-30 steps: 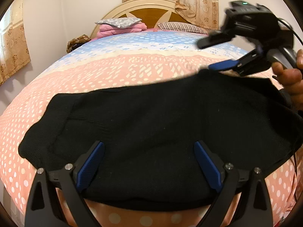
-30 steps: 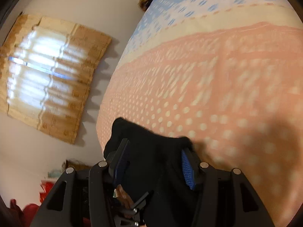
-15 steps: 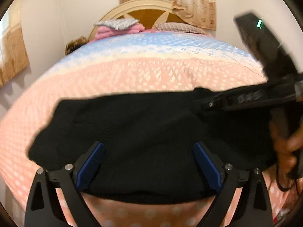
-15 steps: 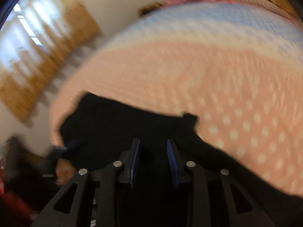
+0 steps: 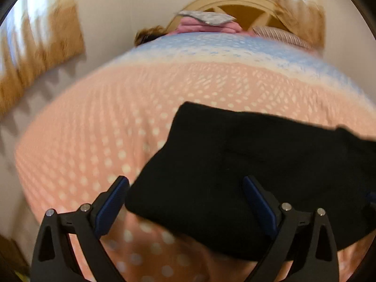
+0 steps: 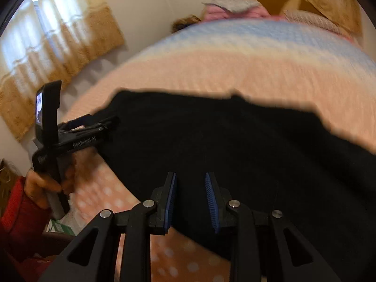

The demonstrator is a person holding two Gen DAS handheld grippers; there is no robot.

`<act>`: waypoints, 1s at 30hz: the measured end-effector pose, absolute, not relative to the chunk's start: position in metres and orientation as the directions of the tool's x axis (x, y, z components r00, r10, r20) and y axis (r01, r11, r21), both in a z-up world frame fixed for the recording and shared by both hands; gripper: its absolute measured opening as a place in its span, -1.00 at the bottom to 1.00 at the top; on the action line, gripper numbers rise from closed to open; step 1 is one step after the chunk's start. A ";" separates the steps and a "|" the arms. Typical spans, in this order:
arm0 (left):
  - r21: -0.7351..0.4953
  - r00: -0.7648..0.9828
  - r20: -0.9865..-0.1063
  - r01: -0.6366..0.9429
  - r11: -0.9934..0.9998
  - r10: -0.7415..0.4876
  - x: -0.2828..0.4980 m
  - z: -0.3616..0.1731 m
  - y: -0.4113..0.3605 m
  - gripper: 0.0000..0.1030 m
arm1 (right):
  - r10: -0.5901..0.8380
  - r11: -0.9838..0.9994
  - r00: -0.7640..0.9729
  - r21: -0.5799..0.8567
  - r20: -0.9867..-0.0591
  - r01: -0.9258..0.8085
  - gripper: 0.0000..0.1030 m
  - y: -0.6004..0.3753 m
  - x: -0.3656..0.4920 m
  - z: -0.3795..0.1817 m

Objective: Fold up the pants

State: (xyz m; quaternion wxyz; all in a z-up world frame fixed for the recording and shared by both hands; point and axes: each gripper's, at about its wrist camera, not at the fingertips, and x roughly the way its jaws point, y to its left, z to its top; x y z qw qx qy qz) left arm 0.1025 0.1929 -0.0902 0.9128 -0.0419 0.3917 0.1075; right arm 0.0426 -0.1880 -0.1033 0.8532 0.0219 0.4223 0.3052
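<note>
Two grippers face one pair of black knit pants (image 5: 246, 164), which lies flat on my pink white-dotted bedspread (image 5: 94, 129) near the foot of the bed. Its long axis runs left to right across both views, and its near edge sits just in front of my tools. My left gripper (image 5: 185, 202) stands wide open at the garment's left end: one blue pad is over bare bedspread and the other over the cloth, with the left corner between them. My right gripper (image 6: 191, 196) hovers over the near edge further along, its jaws narrowed but parted, with nothing visibly pinched between them. I judge the left gripper nearer a fold-over corner. Beyond the far edge the bedspread runs open toward the cream wooden headboard (image 5: 235, 11), leaving plenty of room to carry cloth across. Blur hides any seam detail.
</note>
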 end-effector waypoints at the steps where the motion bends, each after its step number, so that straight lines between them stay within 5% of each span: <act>1: -0.031 0.660 -0.736 -0.254 0.967 0.150 0.103 -0.090 0.196 0.98 | 0.546 0.813 0.477 0.298 -0.689 -0.500 -0.46 -0.190 0.040 -0.103; 4: 0.001 0.642 -0.747 -0.257 0.966 0.172 0.105 -0.077 0.191 0.92 | 0.534 0.817 0.462 0.291 -0.708 -0.498 -0.46 -0.192 0.043 -0.090; 7: 0.047 0.700 -0.688 -0.218 0.975 0.189 0.097 -0.054 0.174 0.92 | 0.509 0.856 0.606 0.288 -0.611 -0.429 -0.44 -0.226 0.042 -0.049; 9: 0.027 0.734 -0.666 -0.156 0.987 0.134 0.097 -0.039 0.154 0.92 | 0.396 0.918 0.711 0.236 -0.581 -0.319 -0.02 -0.262 0.047 -0.028; 10: 0.019 0.744 -0.660 -0.116 0.993 0.100 0.099 -0.035 0.140 0.92 | 0.332 0.943 0.756 0.218 -0.565 -0.252 0.43 -0.284 0.052 -0.019; 11: 0.016 0.750 -0.657 -0.097 0.995 0.083 0.099 -0.033 0.133 0.92 | 0.261 0.963 0.798 0.207 -0.544 -0.173 0.55 -0.312 0.059 -0.011; 16: -0.020 0.735 -0.676 0.047 0.999 -0.048 0.114 -0.041 0.067 0.92 | -0.091 0.982 0.776 0.073 -0.624 0.174 0.55 -0.427 0.121 -0.011; 22: 0.026 0.662 -0.747 0.122 0.992 -0.062 0.121 -0.068 0.023 0.92 | -0.238 0.953 0.569 -0.077 -0.787 0.293 0.55 -0.484 0.194 -0.071; 24: 0.022 0.678 -0.733 0.111 0.994 -0.060 0.119 -0.072 0.025 0.95 | -0.250 0.949 0.503 -0.106 -0.828 0.297 0.51 -0.496 0.203 -0.091; 25: 0.012 0.676 -0.734 0.109 0.994 -0.066 0.118 -0.070 0.027 0.95 | -0.204 0.952 0.509 -0.048 -0.836 0.301 0.34 -0.504 0.201 -0.095; 28: -0.002 0.666 -0.743 0.097 0.995 -0.067 0.118 -0.069 0.029 0.98 | -0.180 0.940 0.518 0.009 -0.836 0.340 -0.89 -0.523 0.195 -0.088; 30: 0.010 0.669 -0.741 0.095 0.995 -0.056 0.119 -0.069 0.026 0.98 | -0.090 0.917 0.571 0.155 -0.816 0.367 -0.89 -0.547 0.173 -0.078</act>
